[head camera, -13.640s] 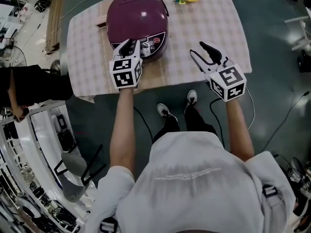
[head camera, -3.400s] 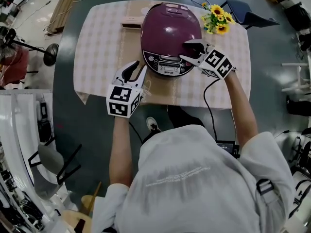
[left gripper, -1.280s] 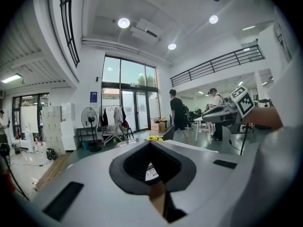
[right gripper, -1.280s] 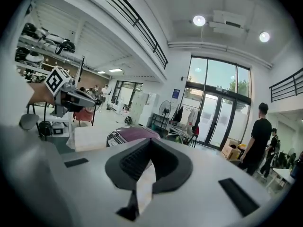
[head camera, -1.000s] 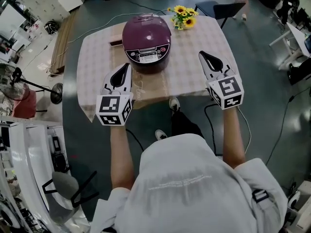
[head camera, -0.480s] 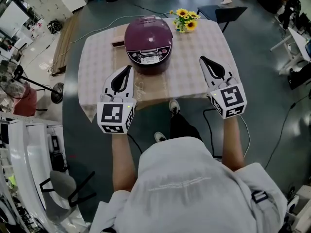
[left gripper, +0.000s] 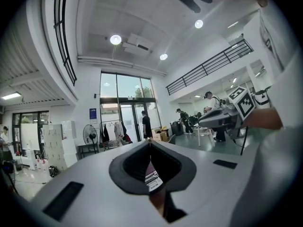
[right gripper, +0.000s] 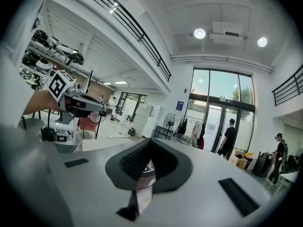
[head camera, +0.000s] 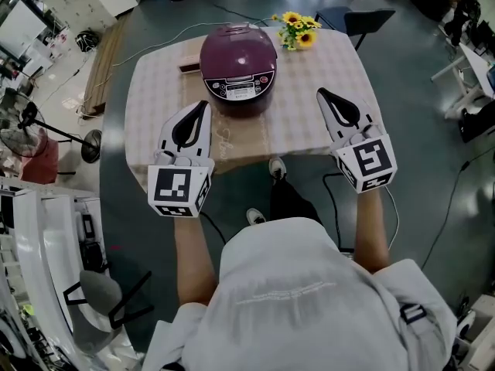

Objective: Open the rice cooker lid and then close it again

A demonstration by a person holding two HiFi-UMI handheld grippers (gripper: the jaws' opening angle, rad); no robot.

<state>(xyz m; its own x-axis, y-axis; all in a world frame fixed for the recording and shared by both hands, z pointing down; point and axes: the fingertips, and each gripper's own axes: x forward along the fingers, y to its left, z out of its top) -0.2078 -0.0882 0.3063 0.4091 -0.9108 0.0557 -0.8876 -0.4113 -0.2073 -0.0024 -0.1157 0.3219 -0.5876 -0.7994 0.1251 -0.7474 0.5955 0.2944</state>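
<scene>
The purple rice cooker (head camera: 238,66) stands on the far middle of the table with its lid down and its control panel facing me. My left gripper (head camera: 203,105) hovers near the table's front edge, to the cooker's near left, jaws shut on nothing. My right gripper (head camera: 320,93) hangs to the cooker's near right, also shut and empty. Neither touches the cooker. In the left gripper view the left gripper's (left gripper: 150,141) jaws meet at the tip, and a sliver of the cooker (left gripper: 152,179) shows below. The right gripper view shows the right gripper's (right gripper: 150,140) jaws closed the same way.
A checked cloth covers the table (head camera: 158,91). Yellow flowers (head camera: 295,29) stand behind the cooker at the right and a small wooden block (head camera: 189,66) lies at its left. A dark chair (head camera: 363,18) stands beyond the table. People stand far off in the hall.
Both grippers have left the cooker and drawn back to the table's front edge. Over the last second they rose slightly toward the camera. The lid stays down.
</scene>
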